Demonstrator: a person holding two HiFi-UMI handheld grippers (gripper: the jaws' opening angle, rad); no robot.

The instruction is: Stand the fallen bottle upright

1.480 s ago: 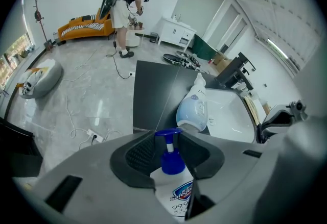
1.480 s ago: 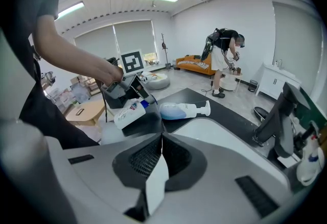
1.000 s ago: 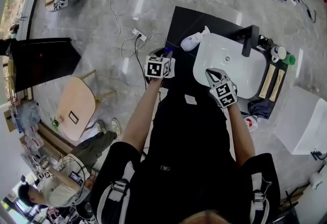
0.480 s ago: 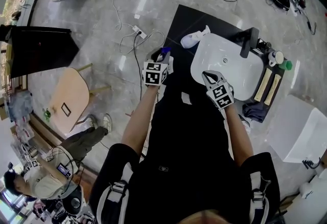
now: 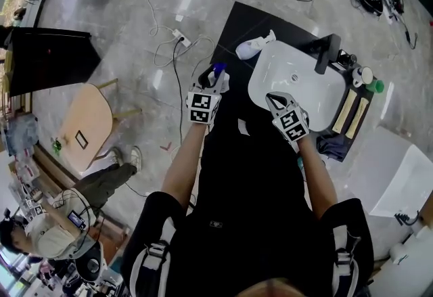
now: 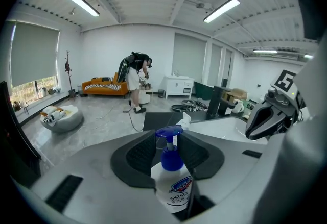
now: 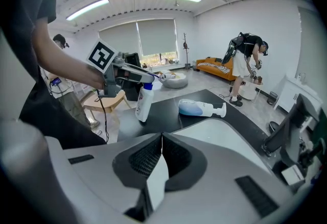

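Head view: the left gripper (image 5: 214,82) and its cube hide most of the bottle (image 5: 217,70); only its blue pump shows, just past the jaw tips, over the edge of the black counter (image 5: 233,25); the right gripper (image 5: 272,97) is over the sink (image 5: 304,93).

Left gripper view: jaws clamped on the bottle; white body, blue collar and pump; the pads cut off part of the label.

Right gripper view: jaws pressed together, nothing between; ahead to their left, the held bottle is near upright; whether its base touches the counter is unclear; a second bottle (image 7: 199,108) lies on its side straight ahead.
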